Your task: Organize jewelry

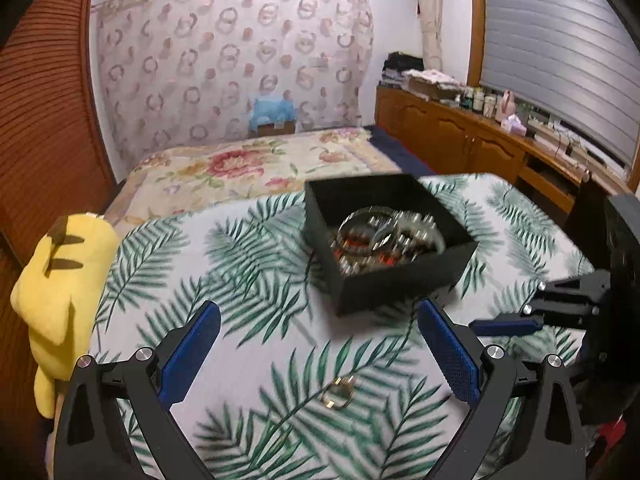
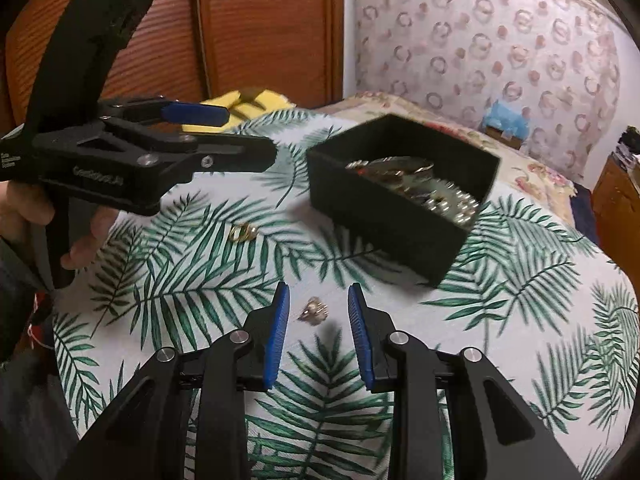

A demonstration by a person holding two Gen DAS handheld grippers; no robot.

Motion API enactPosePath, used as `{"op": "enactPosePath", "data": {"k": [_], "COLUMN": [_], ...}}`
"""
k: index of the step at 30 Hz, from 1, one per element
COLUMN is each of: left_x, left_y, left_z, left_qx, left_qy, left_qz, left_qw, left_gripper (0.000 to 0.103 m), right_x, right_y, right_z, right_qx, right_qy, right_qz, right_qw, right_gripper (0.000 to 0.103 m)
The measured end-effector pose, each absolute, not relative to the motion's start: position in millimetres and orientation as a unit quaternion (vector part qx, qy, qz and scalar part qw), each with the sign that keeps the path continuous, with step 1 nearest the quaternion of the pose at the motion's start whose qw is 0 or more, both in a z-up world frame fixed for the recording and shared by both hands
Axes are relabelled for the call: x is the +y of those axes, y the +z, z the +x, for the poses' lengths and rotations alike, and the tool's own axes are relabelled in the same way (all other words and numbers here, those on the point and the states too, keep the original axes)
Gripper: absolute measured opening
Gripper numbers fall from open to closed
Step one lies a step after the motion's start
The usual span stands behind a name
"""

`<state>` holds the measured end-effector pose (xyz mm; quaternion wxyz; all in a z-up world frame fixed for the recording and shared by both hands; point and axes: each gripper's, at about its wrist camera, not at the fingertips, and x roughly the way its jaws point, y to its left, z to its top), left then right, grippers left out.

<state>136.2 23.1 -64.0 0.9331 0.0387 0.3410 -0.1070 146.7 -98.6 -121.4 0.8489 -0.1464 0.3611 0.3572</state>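
A small gold ring is lying flat on the bench, which is covered with a white cloth printed with green palm fronds. It is sitting low between the two blue-padded fingers of the left claw, touching neither; blur is hiding which way it points. In the right wrist view the same ring is resting just below that claw.

A second small gold and silver piece, too blurred to identify, is lying on the cloth between the blue pads of the right claw, with a gap showing on each side of it.

Farther back on the bench, a square black open box is standing with one corner turned toward the claws, holding a heap of silver bangles and beaded bracelets.

The left claw is standing wide open and holding nothing, angled downward, with a hand wrapping its black handle. The right claw is standing partly open, gripping nothing, also tilting down toward the cloth.

A yellow plush toy is sitting at the bench's left edge.
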Motion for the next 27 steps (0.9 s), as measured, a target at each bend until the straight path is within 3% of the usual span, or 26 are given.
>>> {"op": "enactPosePath", "data": {"k": [5, 9, 18, 24, 26, 27], "left_x": [32, 34, 23, 13, 10, 9], "left_y": [-91, -106, -110, -109, -111, -112], "left_z": [136, 135, 126, 123, 123, 123], "left_qx": [0.386, 0.415, 0.412, 0.412, 0.415, 0.417], "left_qy": [-0.105, -0.119, -0.141, -0.16, -0.164, -0.164], "left_qz": [0.056, 0.056, 0.071, 0.082, 0.087, 0.089], "left_qw": [0.915, 0.9, 0.897, 0.893, 0.891, 0.889], "left_gripper": [0.095, 0.095, 0.092, 0.058, 0.04, 0.036], "right_x": [-87, -84, -98, -107, -109, -109], "right_y": [-131, -132, -117, -108, -106, -106], "right_z": [152, 153, 154, 158, 158, 158], "right_qx": [0.38, 0.381, 0.363, 0.356, 0.354, 0.353], "right_qy": [0.36, 0.357, 0.352, 0.343, 0.342, 0.342], "right_qz": [-0.163, -0.174, -0.164, -0.153, -0.152, -0.152], "right_qw": [0.836, 0.835, 0.847, 0.855, 0.857, 0.858], "right_gripper": [0.033, 0.018, 0.017, 0.017, 0.017, 0.017]}}
